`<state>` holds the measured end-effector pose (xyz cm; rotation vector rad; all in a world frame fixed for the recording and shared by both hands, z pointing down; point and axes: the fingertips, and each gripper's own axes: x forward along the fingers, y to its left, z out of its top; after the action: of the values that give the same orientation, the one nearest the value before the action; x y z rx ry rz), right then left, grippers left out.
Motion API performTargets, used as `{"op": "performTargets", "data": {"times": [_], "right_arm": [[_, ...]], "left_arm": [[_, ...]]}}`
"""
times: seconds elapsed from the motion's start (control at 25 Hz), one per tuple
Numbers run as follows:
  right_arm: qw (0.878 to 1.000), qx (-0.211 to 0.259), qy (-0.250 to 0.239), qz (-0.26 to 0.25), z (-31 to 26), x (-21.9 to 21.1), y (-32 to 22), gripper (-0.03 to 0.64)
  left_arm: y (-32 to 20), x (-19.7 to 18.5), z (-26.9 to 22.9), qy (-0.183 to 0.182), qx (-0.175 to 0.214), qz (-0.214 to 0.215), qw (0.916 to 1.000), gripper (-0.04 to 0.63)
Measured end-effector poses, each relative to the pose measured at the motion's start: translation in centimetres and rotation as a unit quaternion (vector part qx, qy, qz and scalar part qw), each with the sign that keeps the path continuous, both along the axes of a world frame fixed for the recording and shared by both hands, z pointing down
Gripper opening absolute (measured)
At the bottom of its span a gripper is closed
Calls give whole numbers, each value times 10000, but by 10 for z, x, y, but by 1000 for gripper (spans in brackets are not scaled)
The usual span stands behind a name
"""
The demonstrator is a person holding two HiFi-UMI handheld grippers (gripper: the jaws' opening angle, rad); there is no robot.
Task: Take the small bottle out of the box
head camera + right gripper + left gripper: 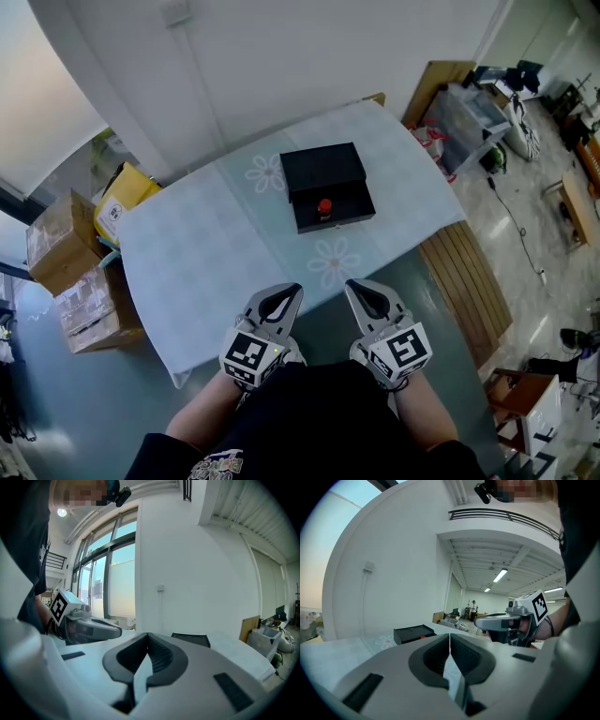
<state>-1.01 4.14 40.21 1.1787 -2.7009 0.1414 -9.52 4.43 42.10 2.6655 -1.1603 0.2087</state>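
A black box (323, 173) stands in the middle of the pale table (216, 253), and its drawer (334, 208) is pulled out toward me. In the drawer stands a small bottle with a red cap (324, 206). My left gripper (291, 289) and right gripper (354, 285) hover side by side at the table's near edge, well short of the box. Both have their jaws together with nothing between them. The left gripper view shows the box (414, 633) far ahead and the right gripper (480, 620) beside it. The right gripper view shows the box (190, 640) too.
Cardboard boxes (70, 272) and a yellow bag (122, 202) stand on the floor left of the table. A wooden bench (464, 281) runs along the table's right side. Storage bins and clutter (469, 112) lie farther right.
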Motion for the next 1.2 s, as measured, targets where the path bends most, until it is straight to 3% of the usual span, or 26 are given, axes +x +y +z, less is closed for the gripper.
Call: {"op": "performTargets", "data": {"times": [0.72,1.2], "right_arm": [[9997,106,86,200,3,-1,-25,18],[9994,-148,58,-299,15,3,-78,18]], "left_arm": [[-3,-12,3,-67,4,142,9999,29],[-40,-7,6,-73,-123,-407,9991,29]]}}
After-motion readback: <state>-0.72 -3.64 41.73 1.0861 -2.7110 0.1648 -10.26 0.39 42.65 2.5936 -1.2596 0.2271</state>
